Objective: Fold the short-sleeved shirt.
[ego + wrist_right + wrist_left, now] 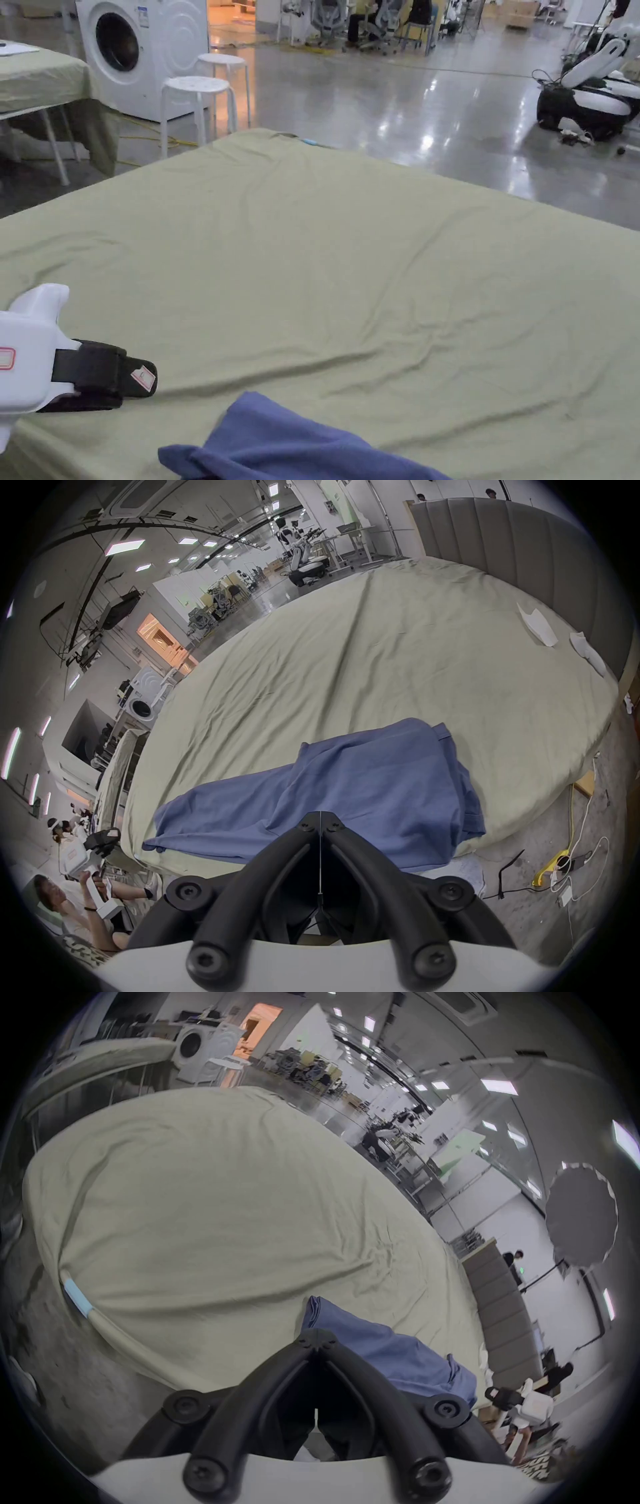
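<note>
Two grippers, both clenched with nothing between the jaws: my left gripper (317, 1340) hovers past the bed's (375, 262) near-left corner, my right gripper (321, 821) just over the near edge. My blue shirt (346, 791) lies crumpled along that near edge, partly hanging off it.

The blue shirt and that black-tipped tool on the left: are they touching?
Apart. The head view shows the left gripper with a strip of bare green sheet between its closed tips and the blue shirt.
</note>
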